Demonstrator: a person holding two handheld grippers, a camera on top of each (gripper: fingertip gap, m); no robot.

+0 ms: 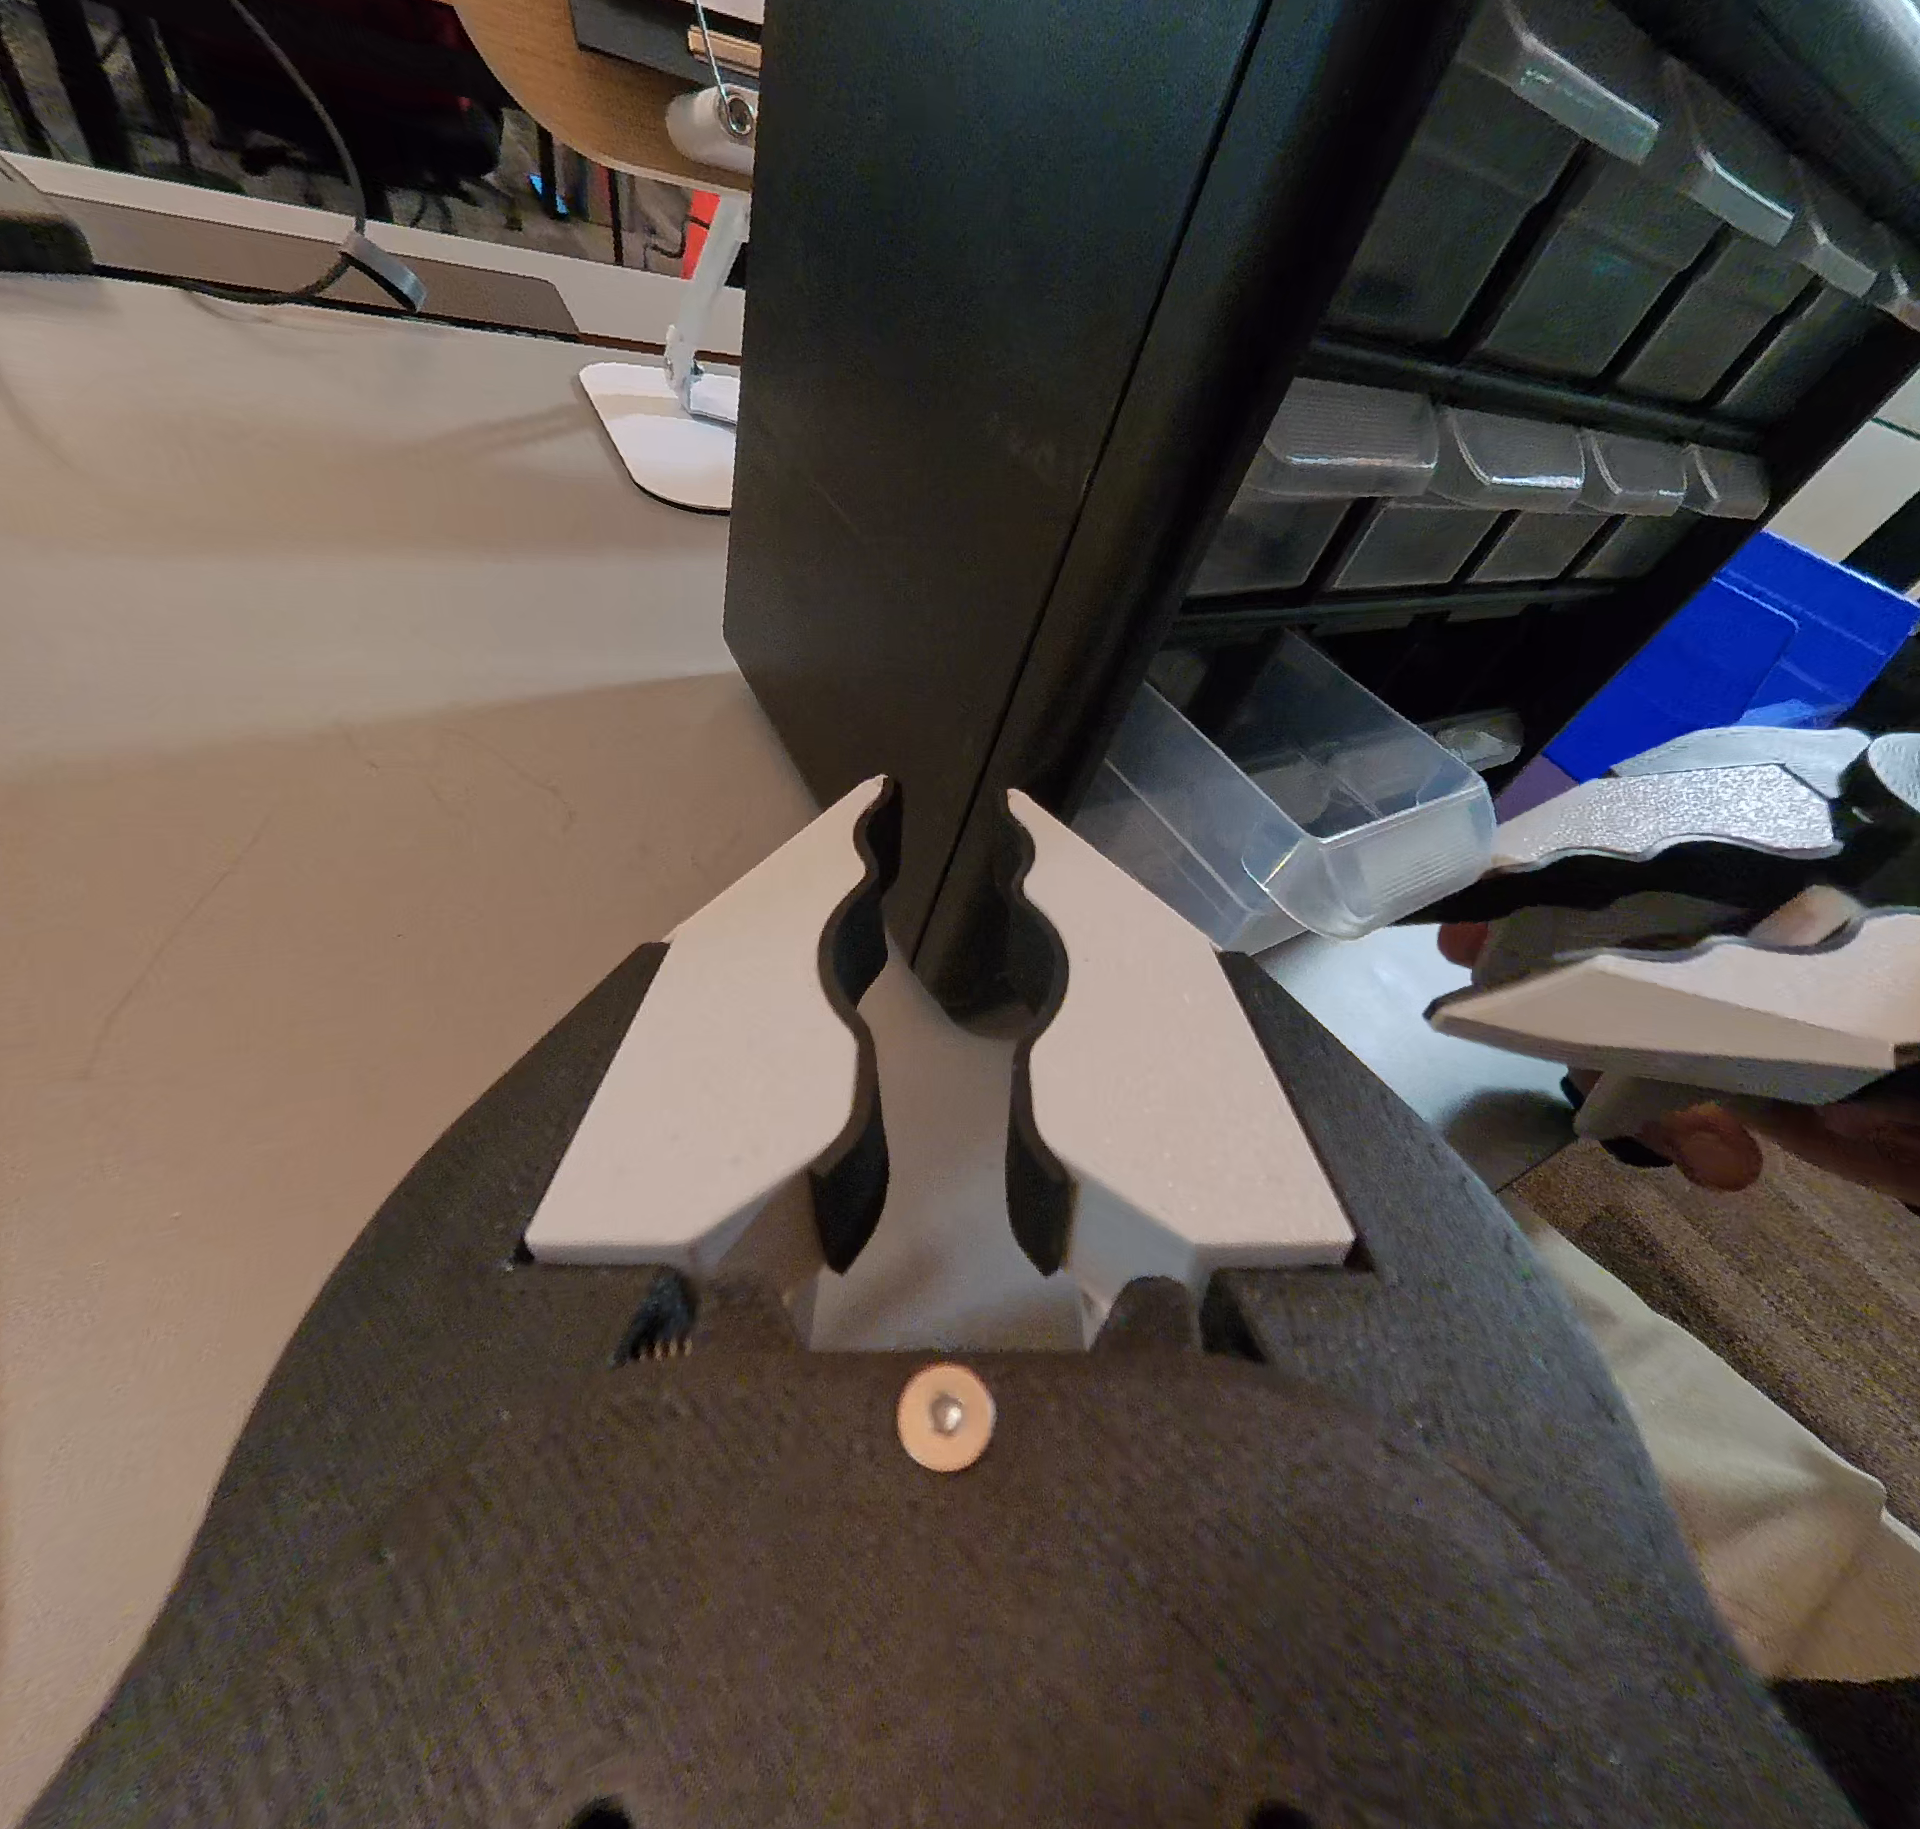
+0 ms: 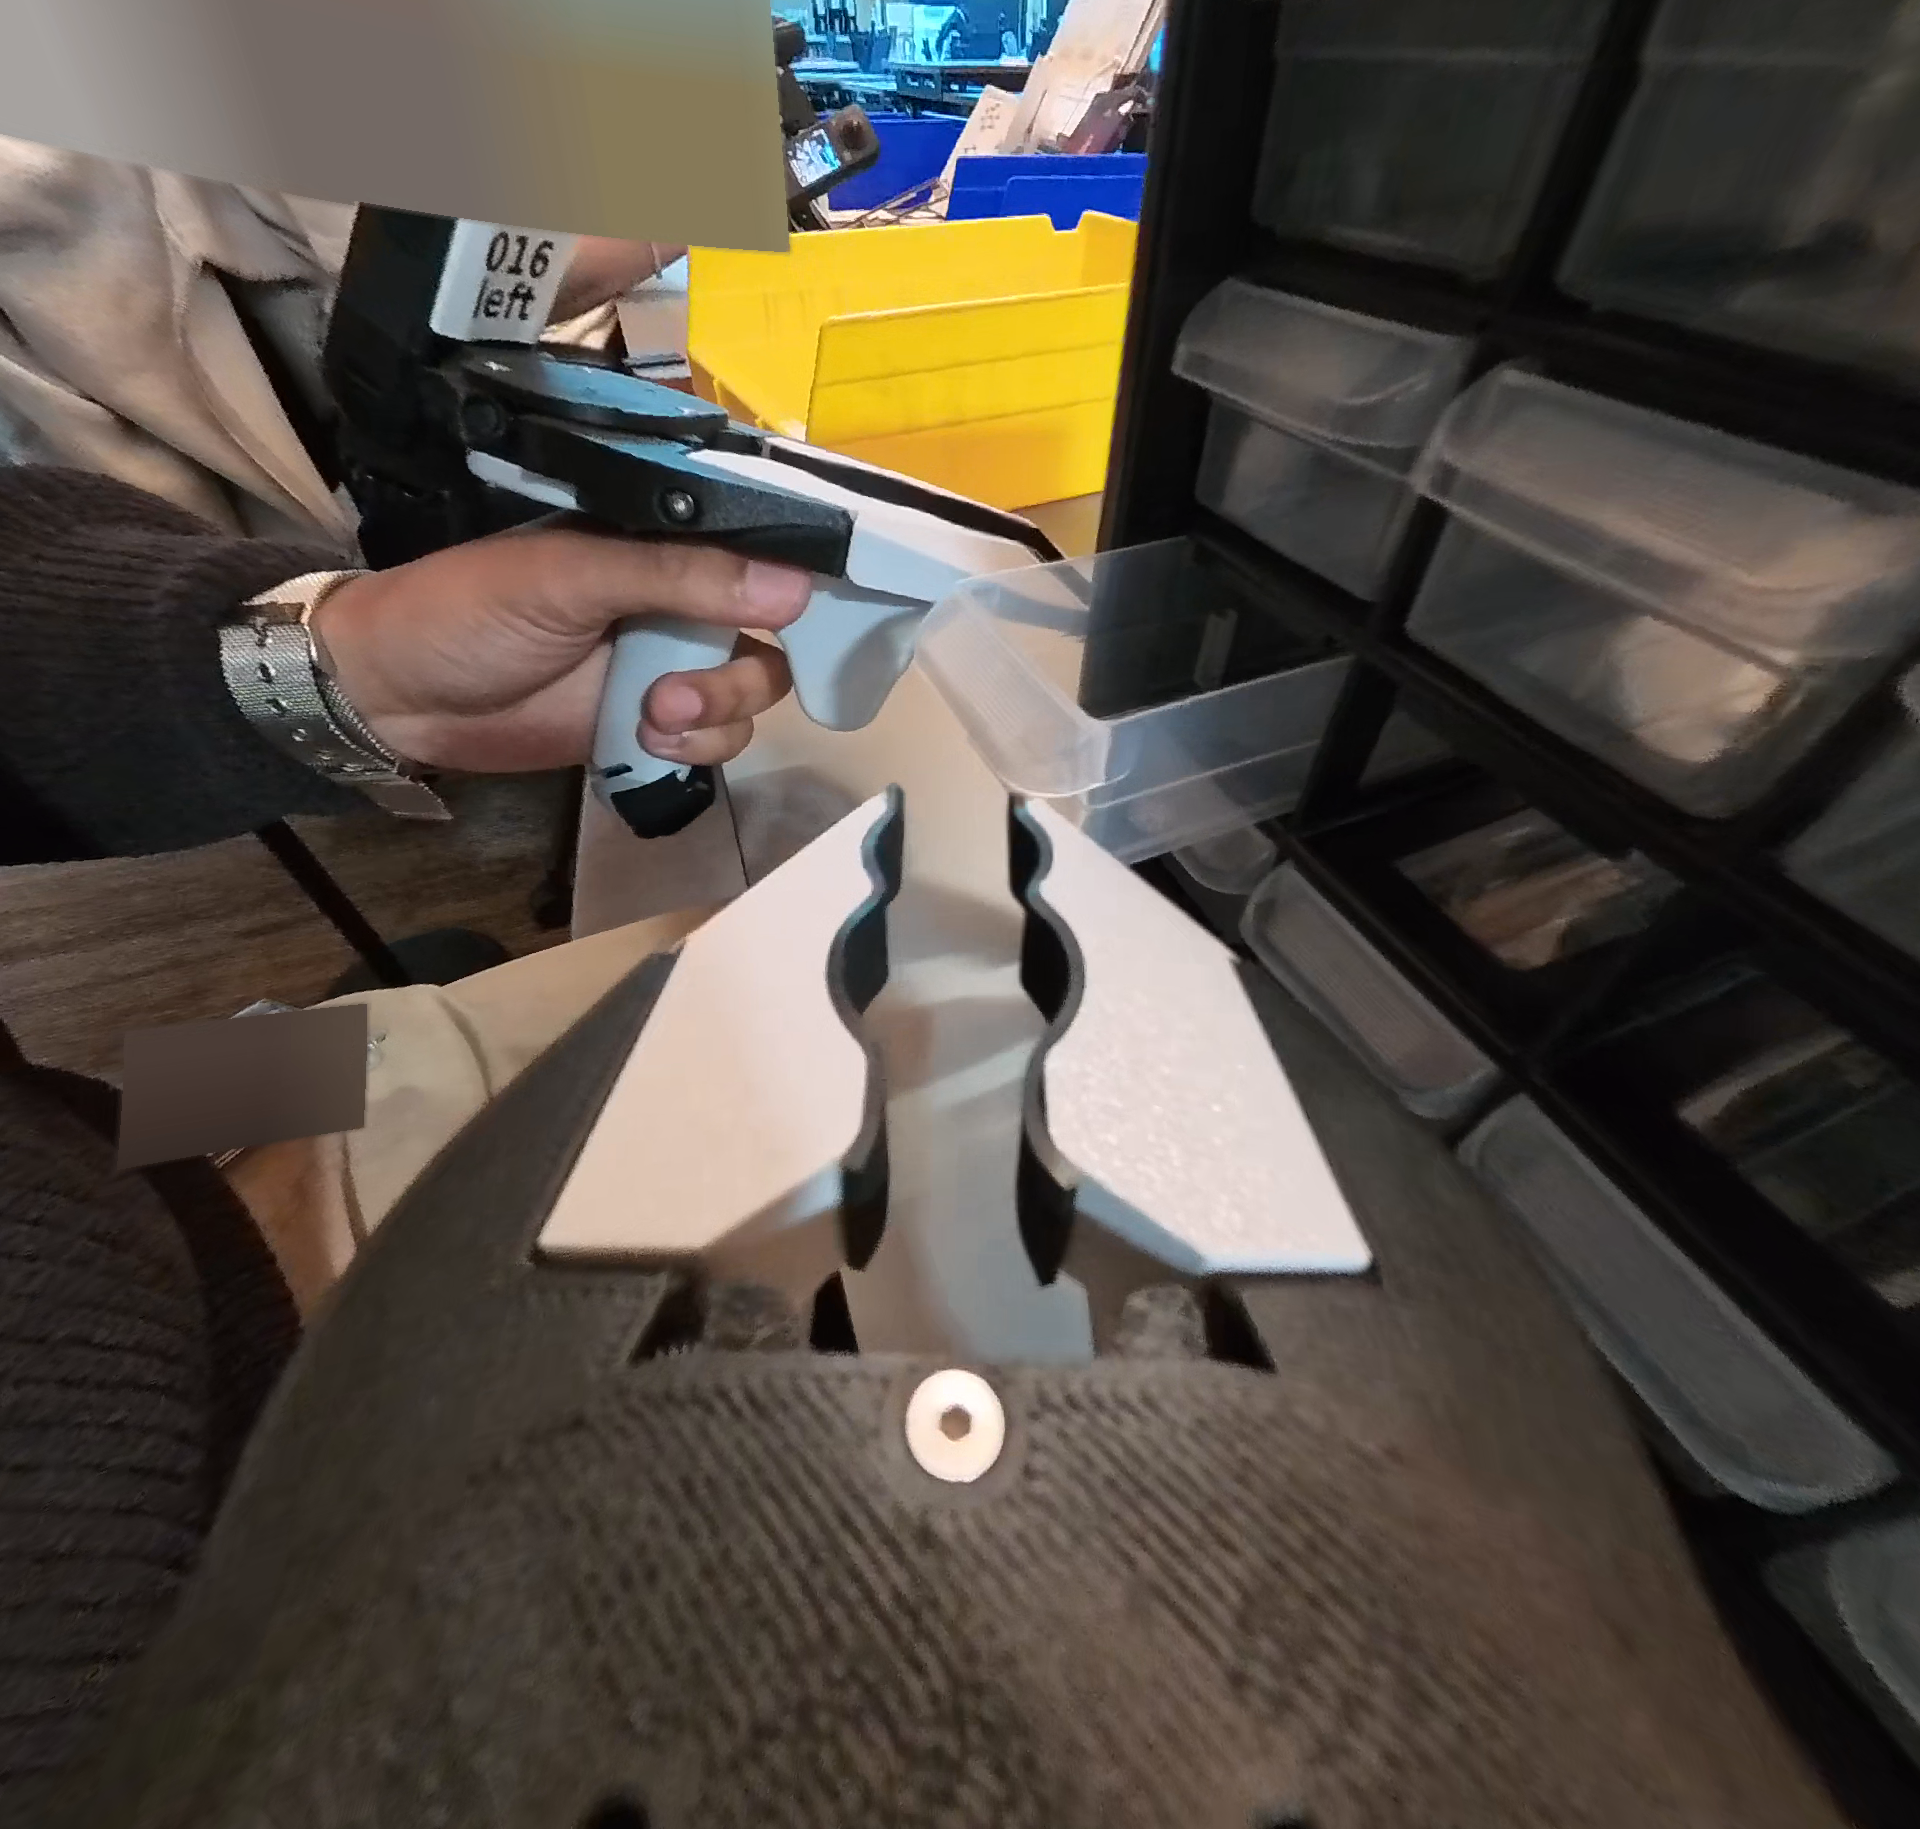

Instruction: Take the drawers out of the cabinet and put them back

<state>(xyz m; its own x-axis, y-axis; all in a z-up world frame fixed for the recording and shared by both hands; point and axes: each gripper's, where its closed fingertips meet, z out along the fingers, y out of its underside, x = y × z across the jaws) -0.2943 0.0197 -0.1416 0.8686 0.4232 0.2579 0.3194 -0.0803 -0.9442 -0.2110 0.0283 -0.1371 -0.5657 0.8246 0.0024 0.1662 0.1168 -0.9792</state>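
Left wrist view: black cabinet [image 1: 935, 429] fills centre to upper right, one clear drawer [image 1: 1320, 813] pulled partway out at right | left gripper [image 1: 945, 803] narrowly parted astride cabinet's front corner edge | Right wrist view: clear drawer [image 2: 1122, 709] juts out mid-frame | right gripper [image 2: 956, 808] narrowly parted, empty, just below drawer.
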